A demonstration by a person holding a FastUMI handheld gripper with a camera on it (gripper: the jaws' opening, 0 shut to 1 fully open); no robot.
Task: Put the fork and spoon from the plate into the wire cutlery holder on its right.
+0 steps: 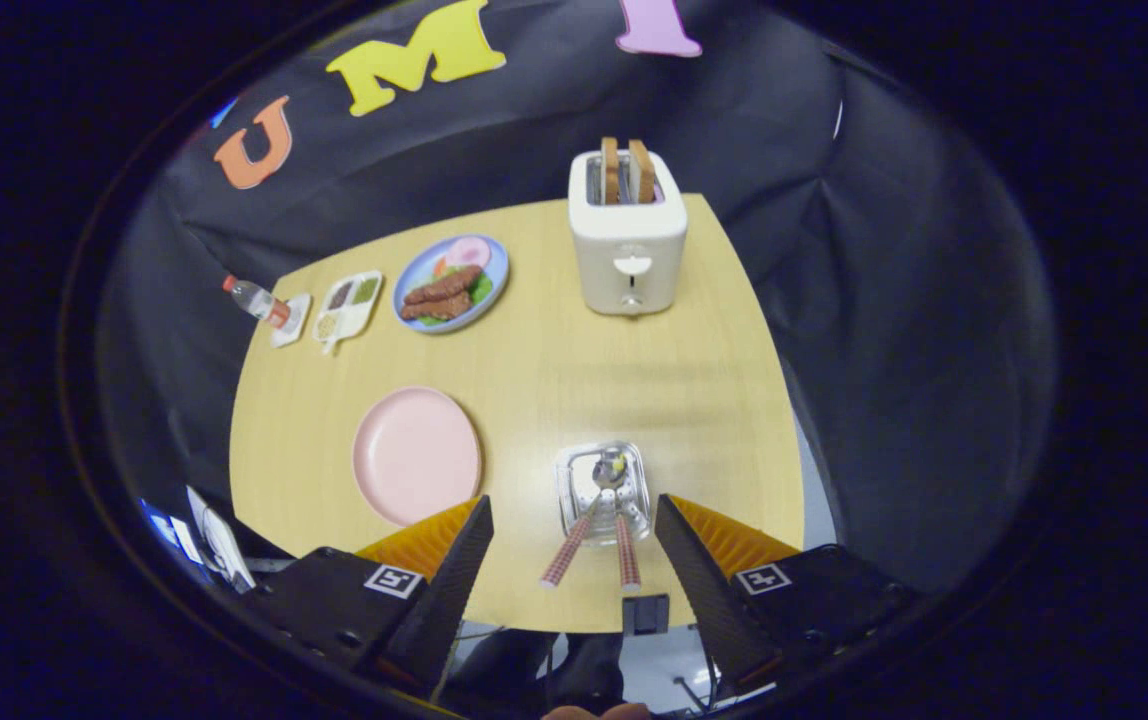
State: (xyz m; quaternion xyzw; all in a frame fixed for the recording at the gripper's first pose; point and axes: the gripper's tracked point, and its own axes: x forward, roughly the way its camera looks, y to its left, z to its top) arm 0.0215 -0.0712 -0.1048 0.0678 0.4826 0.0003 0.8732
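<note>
Wooden tabletop (554, 380) carried an empty plate (416, 455); fork (625, 548) and spoon (582, 525) stood in the holder (602, 492) between wide, empty tongs (574, 525).

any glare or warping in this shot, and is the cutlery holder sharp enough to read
Gripper view: fisheye bends the table edges into curves; even light, with a soft sheen band on the wood beyond the wire cutlery holder. The holder's metal glints, so the fork and spoon heads blur together; their handles read clearly between the open gripper fingers.
</note>
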